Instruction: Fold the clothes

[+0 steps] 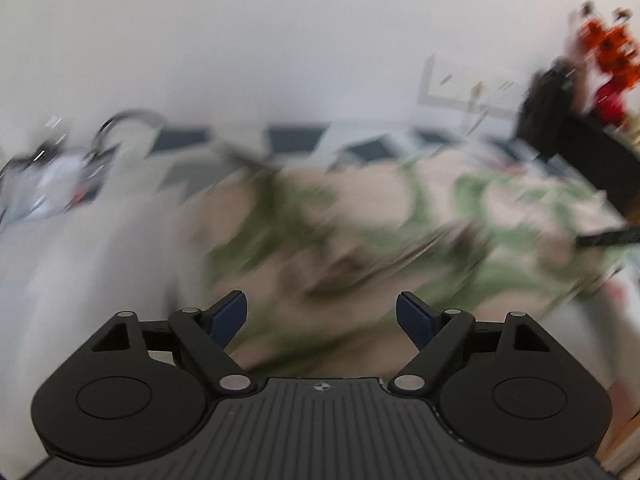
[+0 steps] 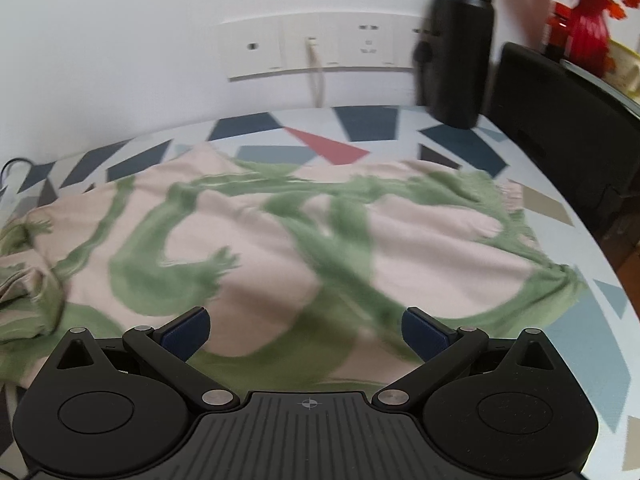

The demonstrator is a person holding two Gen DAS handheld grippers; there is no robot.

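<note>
Left wrist view: blurring heavily, showing left gripper gaping wide, gripping nothing, hovering over soft pink-and-green cloth

Right wrist view: right gripper spreading wide, empty, above fringed cloth lying on geometric-patterned tablecloth; black cylindrical bottle standing behind, near wall sockets

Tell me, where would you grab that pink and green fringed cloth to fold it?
Take the pink and green fringed cloth by its right fringed edge, coming from the right: that edge lies flat and free on the patterned table, while the left end is bunched.
</note>
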